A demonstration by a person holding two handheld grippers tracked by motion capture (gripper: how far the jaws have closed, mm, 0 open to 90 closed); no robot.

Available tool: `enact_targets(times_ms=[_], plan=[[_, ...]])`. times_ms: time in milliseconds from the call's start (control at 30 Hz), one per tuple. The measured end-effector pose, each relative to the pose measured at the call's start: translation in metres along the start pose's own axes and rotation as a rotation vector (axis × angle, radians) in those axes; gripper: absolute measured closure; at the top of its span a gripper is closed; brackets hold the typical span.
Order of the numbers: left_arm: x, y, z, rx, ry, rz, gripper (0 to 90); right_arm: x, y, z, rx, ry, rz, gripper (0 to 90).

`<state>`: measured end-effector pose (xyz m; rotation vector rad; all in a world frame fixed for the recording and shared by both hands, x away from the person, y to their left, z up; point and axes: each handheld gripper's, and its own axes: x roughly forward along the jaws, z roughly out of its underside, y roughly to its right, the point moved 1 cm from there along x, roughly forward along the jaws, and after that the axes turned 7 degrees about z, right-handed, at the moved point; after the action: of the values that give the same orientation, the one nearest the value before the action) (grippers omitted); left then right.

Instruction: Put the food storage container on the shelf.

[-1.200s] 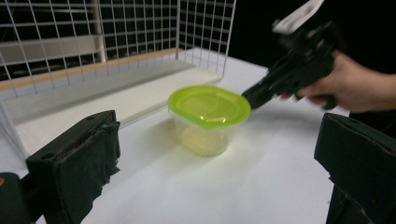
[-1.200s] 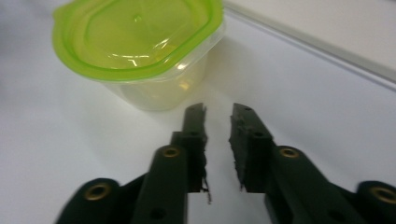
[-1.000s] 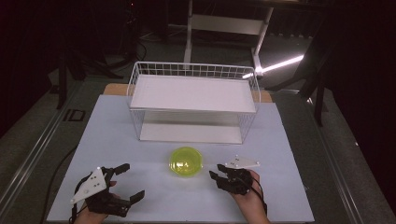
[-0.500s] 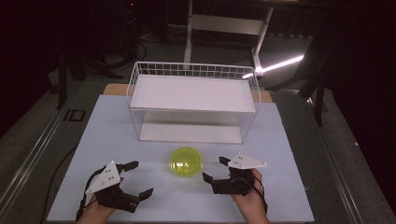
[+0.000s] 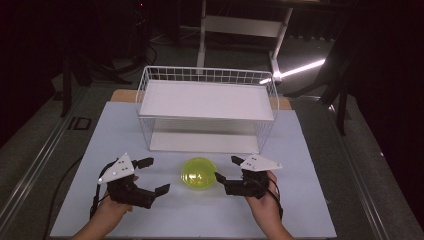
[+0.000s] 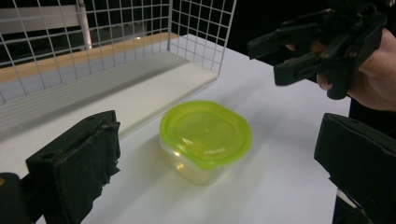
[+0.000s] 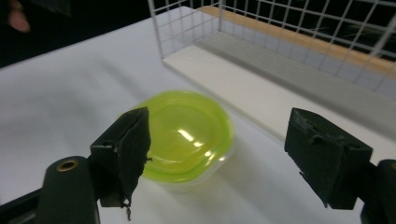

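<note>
A small clear container (image 5: 198, 173) with a yellow-green lid (image 6: 205, 133) sits on the white worktop (image 5: 310, 165), just in front of the wire rack (image 5: 207, 107) and roughly midway between the two hands. Nothing touches it. It stands upright with the lid seated flat.

The left gripper (image 5: 147, 175) rests low on the worktop to the container's left, its jaws spread wide and empty, both angled toward the container. The right gripper (image 5: 226, 169) lies close on the other side, jaws also released and holding nothing; in the right gripper view the container sits between them but slightly ahead. With both tools aimed inward, the arrangement looks like a two-sided approach, perhaps one to steady the tub and the other to take the lid, though that is only a guess.

Compared with half a second ago, the right gripper has edged nearer the container and the left has turned a little more toward it. The container itself has not moved, nor has the rack.
</note>
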<state>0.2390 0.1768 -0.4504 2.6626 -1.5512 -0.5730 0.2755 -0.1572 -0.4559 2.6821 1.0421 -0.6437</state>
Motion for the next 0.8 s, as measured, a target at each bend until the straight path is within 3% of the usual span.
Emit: enact_targets(times_ms=[133, 233, 333, 500, 633, 800], plan=[[0.010, -0.004, -0.006, -0.025, -0.006, 0.002, 1.1, 0.007, 0.000, -0.002, -0.006, 0.001, 0.014, 22.0], [0.018, -0.007, -0.009, -0.061, -0.007, 0.017, 1.2, 0.013, -0.001, -0.003, 0.002, -0.019, -0.011, 20.2], [0.027, -0.008, -0.010, -0.056, -0.030, 0.019, 1.2, 0.016, -0.001, -0.002, 0.029, -0.007, -0.039, 17.9], [0.042, -0.017, -0.007, -0.103, -0.056, 0.024, 1.2, 0.022, 0.003, -0.003, 0.065, 0.006, -0.075, 13.8], [0.053, -0.022, -0.001, -0.135, -0.085, 0.009, 5.1, 0.027, 0.007, -0.003, 0.086, -0.009, -0.070, 13.9], [0.064, -0.030, 0.007, -0.210, -0.106, -0.007, 6.4, 0.037, 0.009, 0.005, 0.145, -0.074, -0.024, 12.6]])
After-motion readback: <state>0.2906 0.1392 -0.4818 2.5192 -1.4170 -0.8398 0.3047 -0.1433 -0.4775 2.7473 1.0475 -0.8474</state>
